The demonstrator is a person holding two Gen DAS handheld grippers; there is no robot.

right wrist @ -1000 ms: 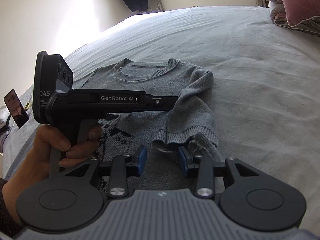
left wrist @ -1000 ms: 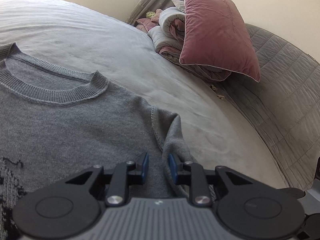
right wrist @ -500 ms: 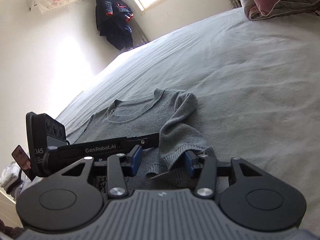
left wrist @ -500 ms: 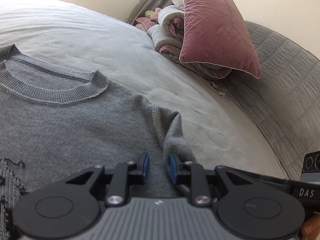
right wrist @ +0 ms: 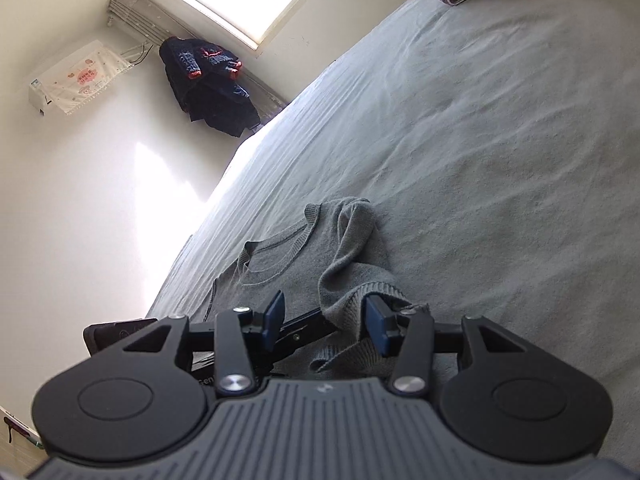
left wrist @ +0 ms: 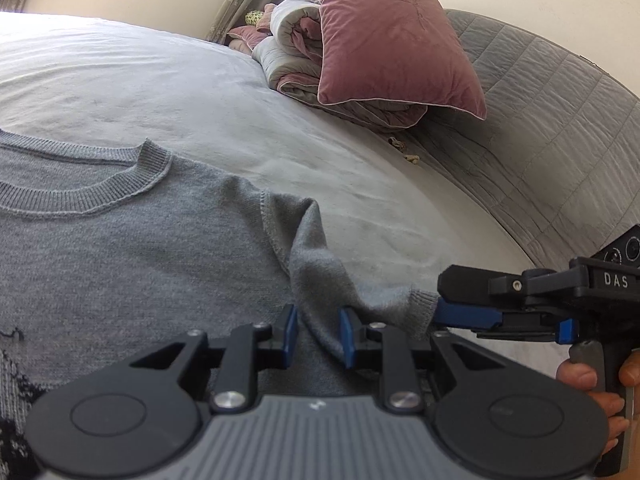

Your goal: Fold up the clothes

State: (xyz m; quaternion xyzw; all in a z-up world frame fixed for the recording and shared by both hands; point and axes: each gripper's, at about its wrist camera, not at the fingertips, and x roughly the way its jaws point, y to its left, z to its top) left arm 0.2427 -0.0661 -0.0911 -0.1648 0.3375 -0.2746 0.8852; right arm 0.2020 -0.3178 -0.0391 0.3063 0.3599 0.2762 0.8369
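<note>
Sweater: the grey knit sweater (left wrist: 132, 248) lay flat on the bed (left wrist: 160, 80), neck away from the person, its sleeve (left wrist: 320, 280) folded back over the body.
Left gripper (left wrist: 318, 336): its jaws stood a little apart around a ridge of the sleeve; whether the pads pressed the cloth I could not tell.
Right gripper (right wrist: 326, 326): its jaws were open, with the ribbed cuff (right wrist: 360, 300) between them, touching one pad only.
Risk: if the hand lifted before the jaws closed, the cuff would probably slip out and the fold would fall open.
Around: a pink pillow (left wrist: 388, 36) leaned on rolled bedding (left wrist: 292, 60).
</note>
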